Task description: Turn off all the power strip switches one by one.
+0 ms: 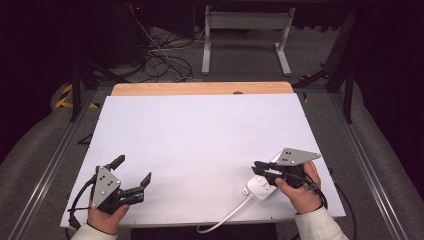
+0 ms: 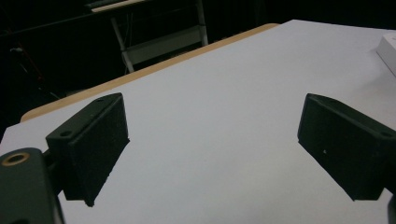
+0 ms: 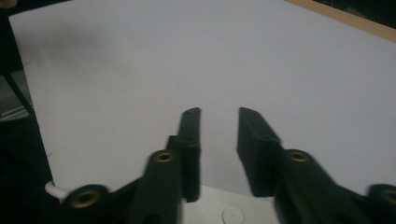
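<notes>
A white board (image 1: 200, 135) lay on the table, and a wooden edge (image 1: 200, 89) showed at its far side. Behind it, on the grey floor (image 1: 240, 60), stood a metal frame (image 1: 245, 35) beside tangled cables (image 1: 160, 57).

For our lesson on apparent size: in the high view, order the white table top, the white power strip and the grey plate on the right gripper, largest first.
1. white table top
2. white power strip, partly hidden under the right gripper
3. grey plate, close to the strip, so unsure
</notes>
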{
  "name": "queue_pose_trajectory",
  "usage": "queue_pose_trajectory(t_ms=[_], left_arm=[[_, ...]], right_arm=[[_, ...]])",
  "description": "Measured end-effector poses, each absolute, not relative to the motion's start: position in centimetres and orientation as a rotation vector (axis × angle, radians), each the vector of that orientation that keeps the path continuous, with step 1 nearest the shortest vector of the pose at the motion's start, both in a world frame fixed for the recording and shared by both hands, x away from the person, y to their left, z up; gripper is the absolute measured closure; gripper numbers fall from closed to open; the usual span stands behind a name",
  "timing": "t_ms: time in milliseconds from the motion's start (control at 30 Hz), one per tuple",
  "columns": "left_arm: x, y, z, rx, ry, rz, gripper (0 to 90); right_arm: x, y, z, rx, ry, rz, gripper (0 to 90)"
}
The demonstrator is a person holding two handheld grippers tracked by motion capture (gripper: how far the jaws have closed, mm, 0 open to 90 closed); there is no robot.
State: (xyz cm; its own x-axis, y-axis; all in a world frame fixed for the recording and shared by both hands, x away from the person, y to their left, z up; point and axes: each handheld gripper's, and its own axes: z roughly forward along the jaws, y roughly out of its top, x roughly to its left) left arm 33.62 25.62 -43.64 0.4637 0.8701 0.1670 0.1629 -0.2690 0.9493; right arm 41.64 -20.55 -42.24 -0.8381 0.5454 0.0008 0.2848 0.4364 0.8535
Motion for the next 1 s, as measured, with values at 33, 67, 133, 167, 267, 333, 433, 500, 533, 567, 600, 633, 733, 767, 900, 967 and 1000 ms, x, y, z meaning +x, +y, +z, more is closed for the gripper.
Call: queue_pose_trajectory(t_ms=[33,67,133,167,267,333,433,500,533,567,600,633,733,767,900,967,1000], left_arm=[[33.6,25.6,-43.6,1.722,0.89,0.895,9.2],[33.6,25.6,-43.6,1.721,0.89,0.894,9.2],[33.6,25.6,-43.6,1.723,0.892,0.895,9.2],[33.6,25.7,-43.6,1.725,0.894,0.896,9.2],[33.6,25.7,-43.6,1.72,0.894,0.897,9.2],[33.5,25.7,-43.6,1.718,0.895,0.895,9.2],[33.5,25.7,-43.6,1.718,0.896,0.895,9.2],[33.6,25.7,-43.6,1.724,0.897,0.894,9.2],[33.6,25.8,-43.6,1.727,0.894,0.891,9.2],[33.6,25.8,-43.6,1.73,0.894,0.892,9.2],[33.6,25.8,-43.6,1.731,0.894,0.892,9.2],[33.6,25.8,-43.5,1.733,0.893,0.891,9.2],[33.7,25.8,-43.6,1.735,0.893,0.891,9.2],[33.7,25.8,-43.6,1.733,0.896,0.89,9.2],[33.7,25.9,-43.6,1.736,0.893,0.889,9.2],[33.7,25.9,-43.6,1.732,0.899,0.887,9.2],[33.7,25.9,-43.6,1.733,0.9,0.884,9.1]], right_arm=[[41.6,-20.5,-42.2,0.722,2.413,1.372,59.1],[41.6,-20.4,-42.1,0.723,2.405,1.391,52.6],[41.6,-20.3,-42.0,0.729,2.375,1.438,44.7],[41.6,-20.3,-41.9,0.734,2.355,1.459,41.3],[41.6,-20.2,-41.6,0.719,2.321,1.481,36.5],[41.5,-20.2,-41.5,0.767,2.329,1.478,32.9],[41.5,-20.3,-41.1,0.759,2.298,1.482,30.7],[41.5,-20.6,-40.8,0.785,2.301,1.476,27.4],[41.6,-20.7,-40.8,0.786,2.289,1.48,26.7],[41.7,-20.9,-40.7,0.784,2.277,1.479,25.8],[41.8,-21.2,-40.7,0.786,2.271,1.487,24.4],[41.8,-21.4,-40.7,0.786,2.262,1.493,23.2],[41.9,-21.8,-40.8,0.758,2.223,1.476,20.4],[42.0,-22.1,-40.9,0.765,2.204,1.487,18.6],[42.3,-23.1,-41.3,0.773,2.166,1.548,11.5],[42.5,-23.6,-41.7,0.781,2.156,1.569,7.3],[42.5,-23.8,-41.9,0.761,2.148,1.566,5.6]])
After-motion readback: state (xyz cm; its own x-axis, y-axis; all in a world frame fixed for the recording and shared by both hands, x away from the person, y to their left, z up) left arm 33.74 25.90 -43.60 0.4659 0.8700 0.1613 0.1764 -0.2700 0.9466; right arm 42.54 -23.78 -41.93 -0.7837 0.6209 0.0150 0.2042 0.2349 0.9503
